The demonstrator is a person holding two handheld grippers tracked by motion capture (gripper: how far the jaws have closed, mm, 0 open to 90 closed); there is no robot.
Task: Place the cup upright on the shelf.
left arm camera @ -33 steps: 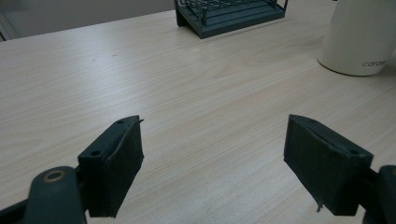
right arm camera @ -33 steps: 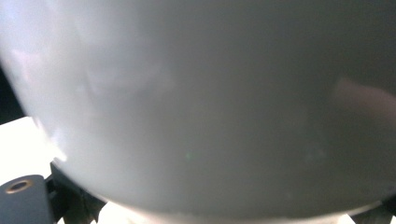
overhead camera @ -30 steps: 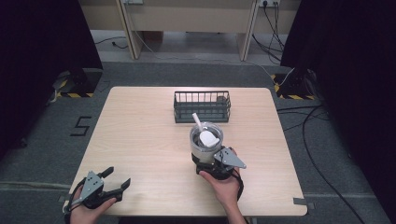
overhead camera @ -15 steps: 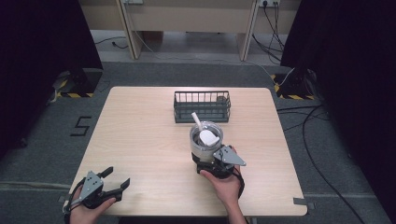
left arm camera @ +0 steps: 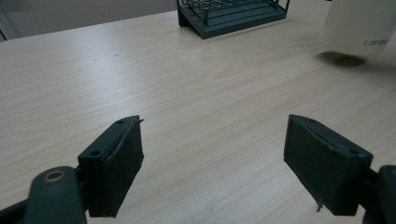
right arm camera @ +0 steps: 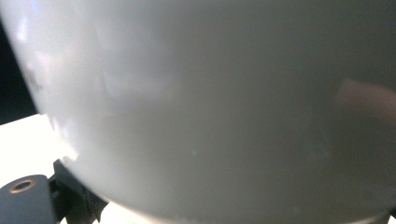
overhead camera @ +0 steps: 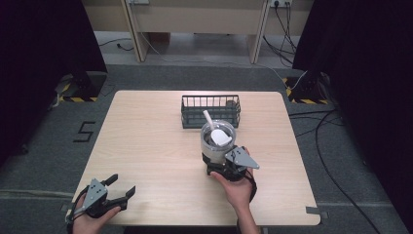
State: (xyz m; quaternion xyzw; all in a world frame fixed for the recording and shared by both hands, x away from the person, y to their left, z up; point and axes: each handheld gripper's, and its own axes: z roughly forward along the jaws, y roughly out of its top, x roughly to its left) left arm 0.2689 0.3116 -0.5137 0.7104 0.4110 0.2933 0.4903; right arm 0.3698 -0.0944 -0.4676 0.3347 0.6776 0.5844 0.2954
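Resting at the worktop's (overhead camera: 146, 141) near left corner with the left hand-held gripper (overhead camera: 119, 189), jaws spread wide over bare wood, gripping nothing. Pressing the right hand-held gripper (overhead camera: 221, 163) against the near side of a white container (overhead camera: 218, 144) standing right of the worktop's middle; probably clamping it, though jaw spacing staying hidden behind the pale wall (right arm camera: 224, 107). Holding a white scoop (overhead camera: 217, 132) inside. Sitting just beyond, toward the far edge, a dark wire basket (overhead camera: 211, 110).
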